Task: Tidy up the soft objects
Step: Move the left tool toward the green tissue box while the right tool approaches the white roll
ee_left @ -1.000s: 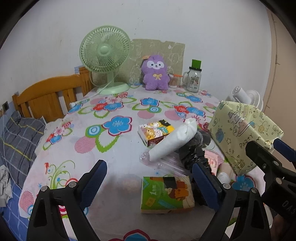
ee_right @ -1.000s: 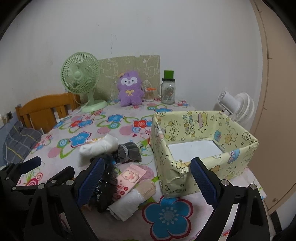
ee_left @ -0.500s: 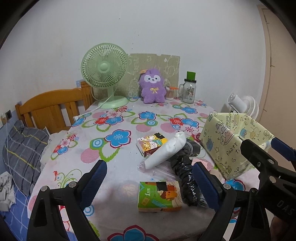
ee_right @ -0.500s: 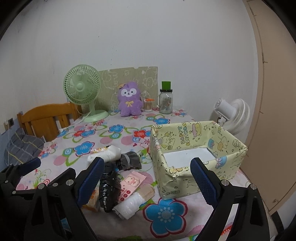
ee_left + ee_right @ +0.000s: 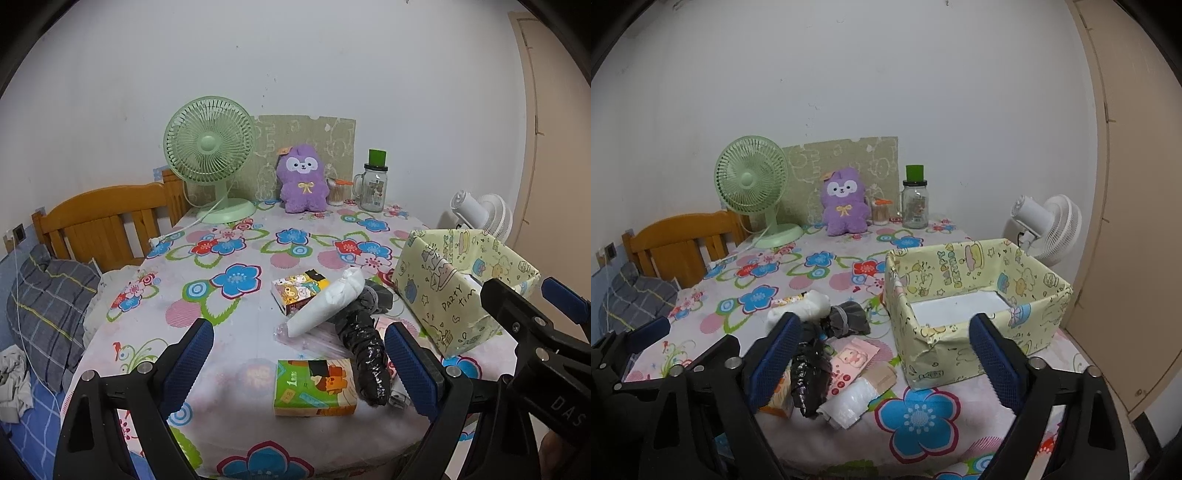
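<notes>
my left tongs [image 5: 297, 363] hang above the near edge of the tabletop [image 5: 236, 317], spread wide with nothing between the blue pads. my right tongs [image 5: 879, 360] also gape wide and are closing a little, gripping nothing; they point at the near wall of the yellow cartoon-paper box [image 5: 975, 295].

the soft things lie in a heap in front of me, just left of that box: a white rolled cloth [image 5: 327, 302] resting across a crinkled clear plastic bag [image 5: 314, 338], a black crumpled plastic bundle [image 5: 367, 354] beside it, a dark grey cloth [image 5: 849, 319] behind, and a white folded pack [image 5: 849, 400] nearest the edge. a pink packet with a baby face [image 5: 849, 363] lies among them. a green tissue pack [image 5: 314, 387] shows a large "1"; the rest of its print is too small to read. a small colourful cartoon tissue pack [image 5: 299, 290] lies touching the white roll.

the box's outer wall reads "party tim" in the left view, and its inner wall reads "happy birthday". inside it lies a white sheet [image 5: 956, 308].

at the far end a purple plush toy [image 5: 303, 179] sits between a green desk fan [image 5: 210, 151] and a glass mason jar [image 5: 373, 182] with a green lid.
</notes>
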`<state>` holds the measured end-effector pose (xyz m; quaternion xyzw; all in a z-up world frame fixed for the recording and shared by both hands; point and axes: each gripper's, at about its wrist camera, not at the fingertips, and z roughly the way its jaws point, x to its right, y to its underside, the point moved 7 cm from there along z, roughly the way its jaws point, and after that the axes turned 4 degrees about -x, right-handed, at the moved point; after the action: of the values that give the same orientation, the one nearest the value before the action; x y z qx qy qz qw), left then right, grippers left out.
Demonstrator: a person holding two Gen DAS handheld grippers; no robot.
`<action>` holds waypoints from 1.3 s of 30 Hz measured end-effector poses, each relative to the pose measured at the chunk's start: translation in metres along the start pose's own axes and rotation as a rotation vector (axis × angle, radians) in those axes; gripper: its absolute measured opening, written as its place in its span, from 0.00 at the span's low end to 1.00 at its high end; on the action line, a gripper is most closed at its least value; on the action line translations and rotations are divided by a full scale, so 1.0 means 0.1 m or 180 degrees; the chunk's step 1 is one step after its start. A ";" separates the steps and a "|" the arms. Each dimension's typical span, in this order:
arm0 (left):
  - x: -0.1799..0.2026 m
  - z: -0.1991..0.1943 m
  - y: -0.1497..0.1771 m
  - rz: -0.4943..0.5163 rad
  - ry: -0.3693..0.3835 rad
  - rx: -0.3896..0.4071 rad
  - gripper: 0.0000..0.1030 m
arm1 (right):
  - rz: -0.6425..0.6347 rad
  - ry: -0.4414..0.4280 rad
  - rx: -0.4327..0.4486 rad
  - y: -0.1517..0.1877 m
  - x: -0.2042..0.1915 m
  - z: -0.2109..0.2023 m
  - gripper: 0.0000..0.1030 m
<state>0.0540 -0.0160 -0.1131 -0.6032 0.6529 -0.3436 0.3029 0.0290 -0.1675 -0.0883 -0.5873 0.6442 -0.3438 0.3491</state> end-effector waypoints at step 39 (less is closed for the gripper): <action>0.11 0.85 0.56 0.0273 -0.0062 -0.0714 0.87 | 0.0369 -0.0114 -0.1116 0.77 -0.17 1.08 0.53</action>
<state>0.0895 -0.0315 -0.2082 -0.6081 0.7095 -0.2492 0.2543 0.0822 -0.1480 -0.2091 -0.6072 0.7207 -0.1951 0.2720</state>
